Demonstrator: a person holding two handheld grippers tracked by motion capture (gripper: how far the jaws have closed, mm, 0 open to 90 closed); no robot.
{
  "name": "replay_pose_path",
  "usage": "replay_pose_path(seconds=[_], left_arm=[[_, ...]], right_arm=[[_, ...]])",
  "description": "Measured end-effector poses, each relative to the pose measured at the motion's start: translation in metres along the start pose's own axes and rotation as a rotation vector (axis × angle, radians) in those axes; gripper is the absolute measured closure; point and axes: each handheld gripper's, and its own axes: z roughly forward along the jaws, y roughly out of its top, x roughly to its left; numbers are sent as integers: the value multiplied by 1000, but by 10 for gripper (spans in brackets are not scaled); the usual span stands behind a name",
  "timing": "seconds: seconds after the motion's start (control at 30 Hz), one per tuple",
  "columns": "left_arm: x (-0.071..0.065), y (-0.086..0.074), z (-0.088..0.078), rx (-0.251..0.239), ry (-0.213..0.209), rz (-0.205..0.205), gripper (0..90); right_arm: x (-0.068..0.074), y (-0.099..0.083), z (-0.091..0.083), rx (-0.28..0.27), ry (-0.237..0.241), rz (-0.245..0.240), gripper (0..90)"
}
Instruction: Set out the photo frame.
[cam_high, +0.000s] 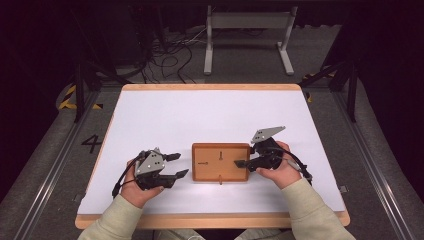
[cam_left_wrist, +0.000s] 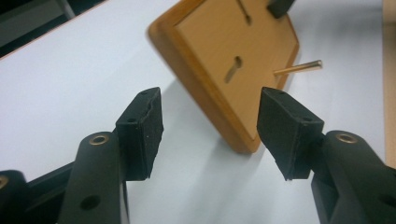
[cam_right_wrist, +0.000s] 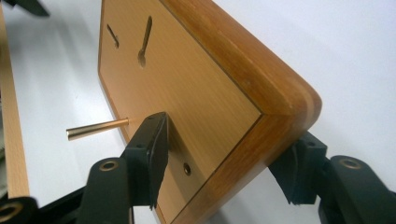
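A wooden board (cam_high: 220, 162) with a recessed panel and two keyhole slots lies flat near the table's front. A brass pin (cam_high: 220, 181) juts from its near edge. My left gripper (cam_high: 181, 164) hovers just left of the board, open and holding nothing. In the left gripper view its jaws frame the board (cam_left_wrist: 233, 42) and the pin (cam_left_wrist: 299, 67) from a short distance. My right gripper (cam_high: 245, 156) straddles the board's right end. In the right gripper view (cam_right_wrist: 224, 168) one jaw stands over the panel (cam_right_wrist: 187, 84) and the other outside the rounded corner. A gap shows at the inner pad.
The white table top (cam_high: 200, 115) has a light wooden rim (cam_high: 210, 87), with bare room behind and to both sides of the board. Beyond the far edge a grey metal stand (cam_high: 247, 22) and loose cables (cam_high: 170, 55) sit on the floor.
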Motion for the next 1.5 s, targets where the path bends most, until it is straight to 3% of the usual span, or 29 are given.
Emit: replay_pose_path(seconds=[0.27, 0.5, 0.67, 0.9, 1.5], left_arm=[[12, -8, -1, -15, 47, -103, 409], [18, -13, 2, -3, 62, -132, 404], [19, -13, 4, -10, 73, -154, 382], [23, -14, 5, -7, 43, -205, 385], [27, -16, 8, 26, 48, -222, 394]], right_arm=[[16, -4, -11, 1, -44, -127, 479], [27, -3, -20, 35, -62, -194, 526], [34, -4, -24, 48, -60, -220, 556], [41, -6, -29, 61, -46, -246, 595], [52, -10, -37, 78, -21, -276, 623]])
